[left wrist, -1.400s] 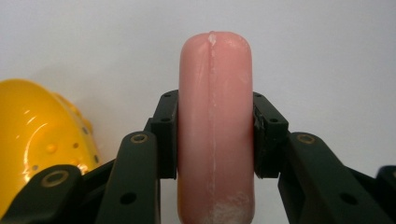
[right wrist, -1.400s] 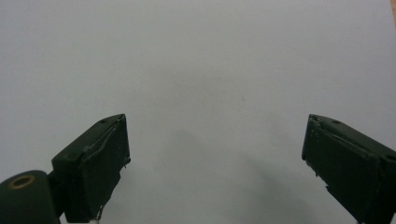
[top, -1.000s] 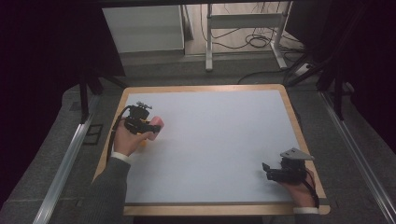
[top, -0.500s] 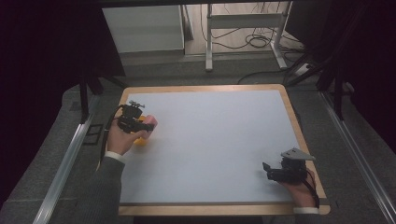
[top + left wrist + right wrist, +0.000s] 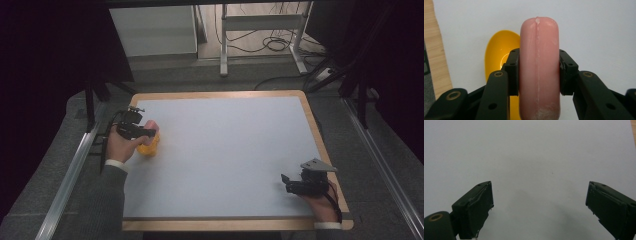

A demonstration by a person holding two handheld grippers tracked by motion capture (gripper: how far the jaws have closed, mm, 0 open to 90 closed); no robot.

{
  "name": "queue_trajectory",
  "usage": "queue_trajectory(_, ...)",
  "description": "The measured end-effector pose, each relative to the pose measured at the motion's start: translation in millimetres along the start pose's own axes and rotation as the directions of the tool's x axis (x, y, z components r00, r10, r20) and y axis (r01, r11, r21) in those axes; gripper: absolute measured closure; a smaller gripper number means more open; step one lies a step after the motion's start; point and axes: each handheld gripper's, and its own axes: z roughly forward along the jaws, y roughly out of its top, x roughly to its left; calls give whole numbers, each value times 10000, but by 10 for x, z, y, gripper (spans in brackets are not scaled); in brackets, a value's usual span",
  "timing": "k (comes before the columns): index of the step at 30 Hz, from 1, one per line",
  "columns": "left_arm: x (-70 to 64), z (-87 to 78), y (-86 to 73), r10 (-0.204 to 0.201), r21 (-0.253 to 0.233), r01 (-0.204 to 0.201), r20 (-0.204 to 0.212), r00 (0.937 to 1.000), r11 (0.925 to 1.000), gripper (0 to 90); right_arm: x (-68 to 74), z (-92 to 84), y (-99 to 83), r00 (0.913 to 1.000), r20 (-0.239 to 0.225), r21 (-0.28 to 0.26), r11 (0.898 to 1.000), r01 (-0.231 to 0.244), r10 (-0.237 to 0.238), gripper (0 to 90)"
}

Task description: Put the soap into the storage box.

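Note:
A pink sausage-shaped piece (image 5: pixel 539 67) stands between the jaws of my left gripper (image 5: pixel 539 72), which is shut on it; both pads press its sides. Under and behind it lies a yellow bowl (image 5: pixel 497 55) on the white table top. In the high view the left gripper (image 5: pixel 145 132) holds the pink piece (image 5: pixel 152 124) over the yellow bowl (image 5: pixel 149 146) near the table's left edge. My right gripper (image 5: pixel 285 182) rests at the front right corner, and in the right gripper view it (image 5: pixel 539 207) stands open with nothing between its jaws.
The table (image 5: pixel 225 150) has a white top with a wooden rim (image 5: pixel 320 135). Metal rails (image 5: pixel 70 170) run along both sides. A white cabinet (image 5: pixel 150 30) and a metal stand with cables (image 5: pixel 260 35) are beyond the far edge.
My left gripper has carried the pink piece toward the near side along the left edge, and the yellow bowl now shows beneath it. The right gripper has stayed put.

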Motion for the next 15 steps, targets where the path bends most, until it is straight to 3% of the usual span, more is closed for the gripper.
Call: queue_trajectory(15, 197, 211, -97, -571, 391, 582, -276, 9980, 9975, 605, 5, 14, -4, 10000, 6, 53, 10000, 45, -45, 73)
